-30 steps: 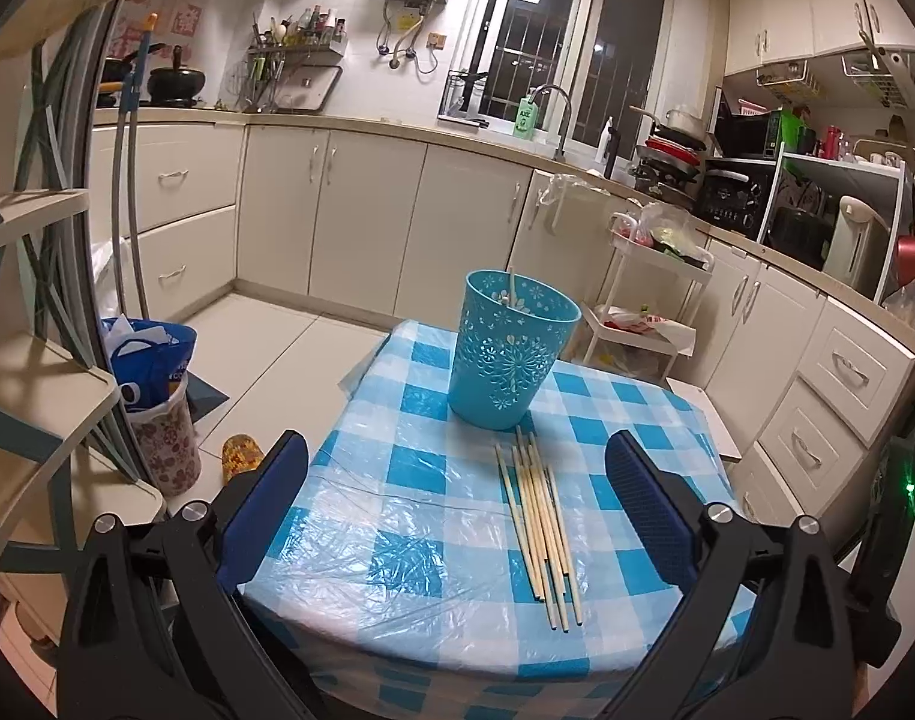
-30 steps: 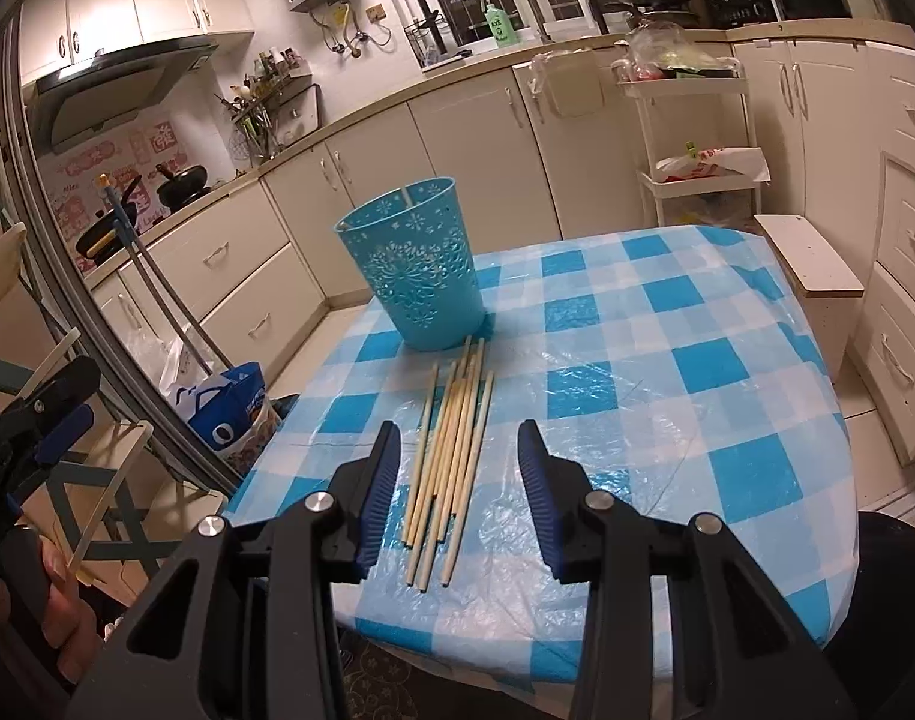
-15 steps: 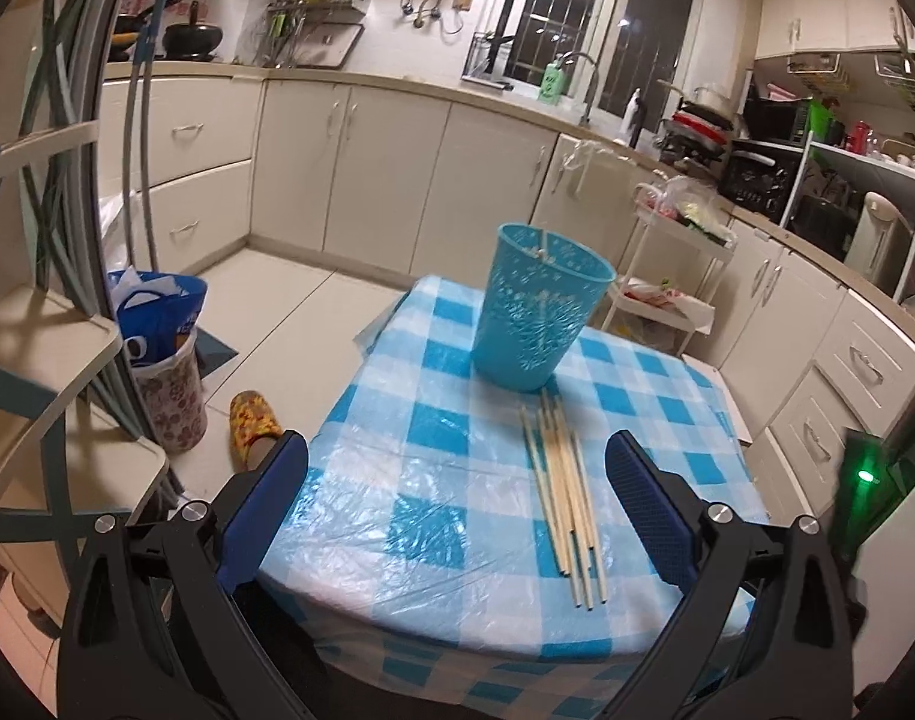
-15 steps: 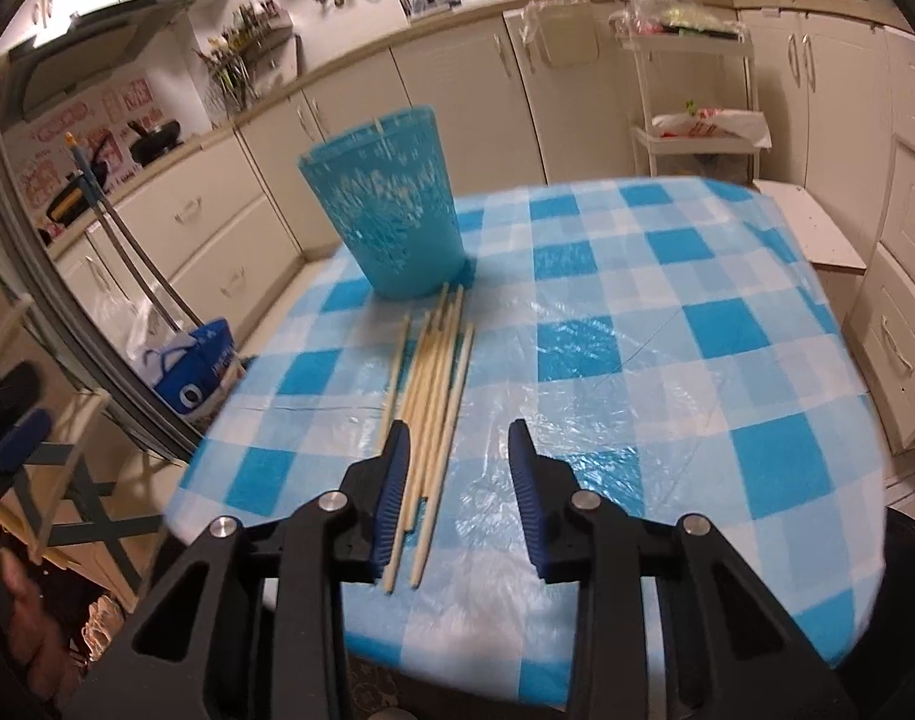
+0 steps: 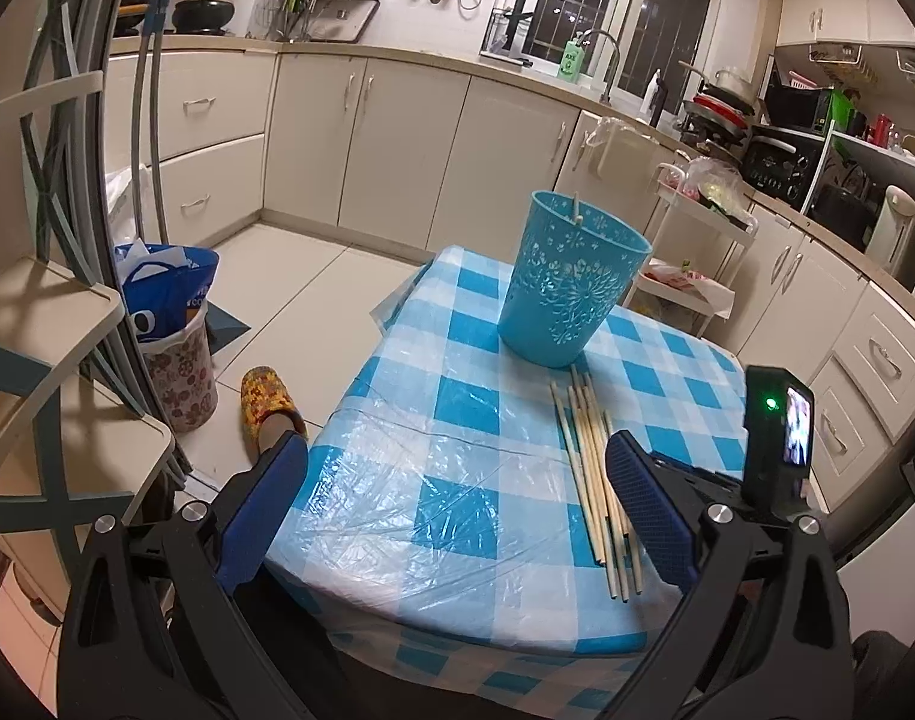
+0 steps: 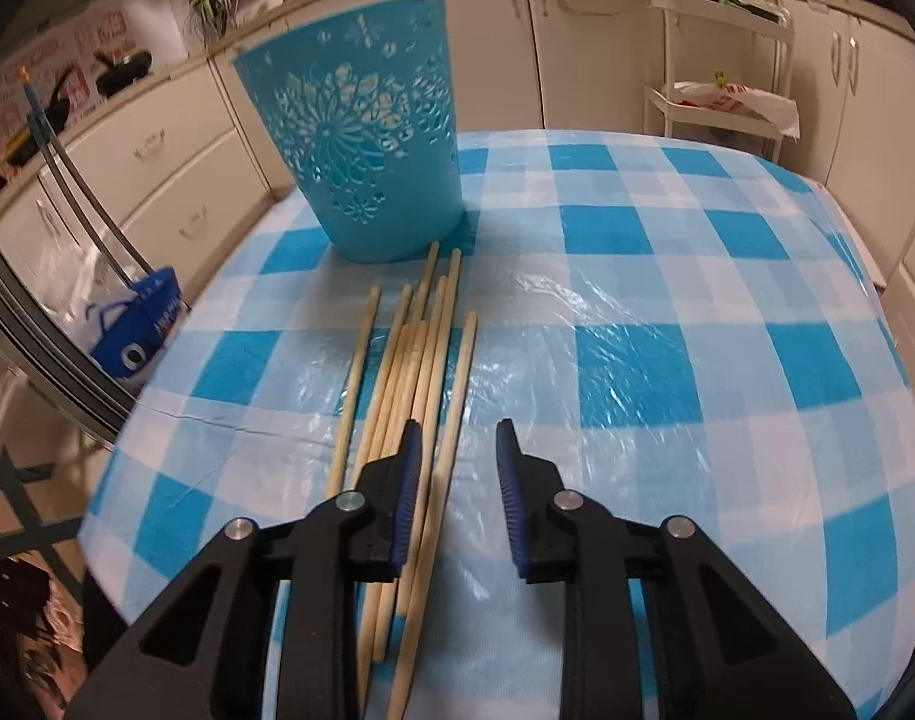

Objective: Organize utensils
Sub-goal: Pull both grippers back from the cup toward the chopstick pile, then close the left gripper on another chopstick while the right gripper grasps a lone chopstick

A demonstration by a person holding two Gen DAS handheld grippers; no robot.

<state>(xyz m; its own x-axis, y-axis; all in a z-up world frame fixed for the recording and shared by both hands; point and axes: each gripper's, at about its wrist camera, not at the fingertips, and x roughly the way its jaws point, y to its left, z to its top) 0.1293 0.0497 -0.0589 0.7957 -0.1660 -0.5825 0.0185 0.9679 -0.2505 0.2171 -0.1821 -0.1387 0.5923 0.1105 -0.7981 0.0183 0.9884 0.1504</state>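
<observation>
Right hand-held gripper (image 6: 454,471) low over the near ends of the chopsticks (image 6: 424,360), jaws closing, narrow gap left; rightmost sticks of the bundle running between the blue pads (image 6: 406,492), not yet pinched. Left hand-held gripper (image 5: 457,516) hanging wide open above the desk's (image 5: 457,420) near edge, nothing between its fingers (right one just beside the bundle's near end). Chopsticks lying side by side on the blue-checked, plastic-covered cloth, far tips pointing at the teal cut-out basket (image 6: 361,150). Basket upright just past those tips, one stick (image 5: 575,208) showing above its rim. Beyond: cream cabinets (image 5: 397,138), a slipper (image 5: 265,402) on the floor
</observation>
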